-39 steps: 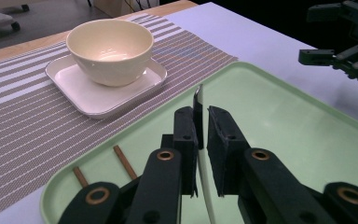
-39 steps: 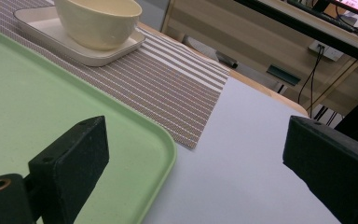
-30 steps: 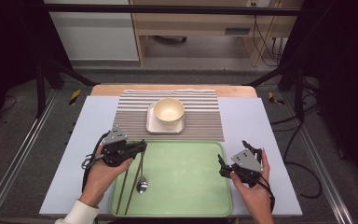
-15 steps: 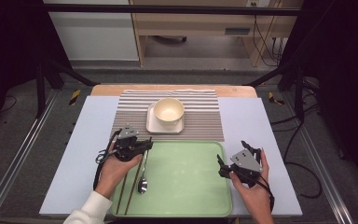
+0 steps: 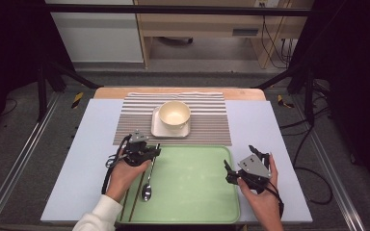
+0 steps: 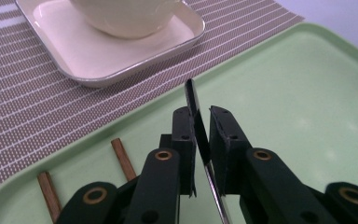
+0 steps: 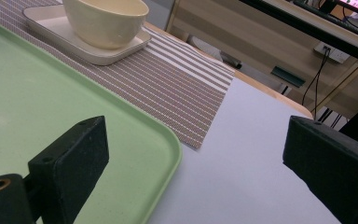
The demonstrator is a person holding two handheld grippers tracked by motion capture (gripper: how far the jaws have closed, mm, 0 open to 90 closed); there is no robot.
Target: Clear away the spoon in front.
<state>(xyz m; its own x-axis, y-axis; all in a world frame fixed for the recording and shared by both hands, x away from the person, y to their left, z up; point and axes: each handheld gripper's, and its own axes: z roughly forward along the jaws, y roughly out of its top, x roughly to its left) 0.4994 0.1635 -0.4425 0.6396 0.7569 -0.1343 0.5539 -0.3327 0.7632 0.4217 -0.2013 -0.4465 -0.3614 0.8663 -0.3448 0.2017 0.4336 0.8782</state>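
Note:
A spoon with a black handle lies in the left part of the green tray, its bowl toward the person. My left gripper is low over the far end of that handle. Its jaws stand narrowly apart on either side of the handle and have just been opening. A thin gap shows beside the right pad. At the tray's right edge, my right gripper is held wide open with nothing between its fingers.
Two brown chopsticks lie along the tray's left rim, left of the spoon. Beyond the tray, a cream bowl stands on a square plate on a striped placemat. Pale blue table surface lies right of the tray.
My left gripper has moved to the right and come down over the spoon's handle. The spoon lies where it was. The right hand has kept still.

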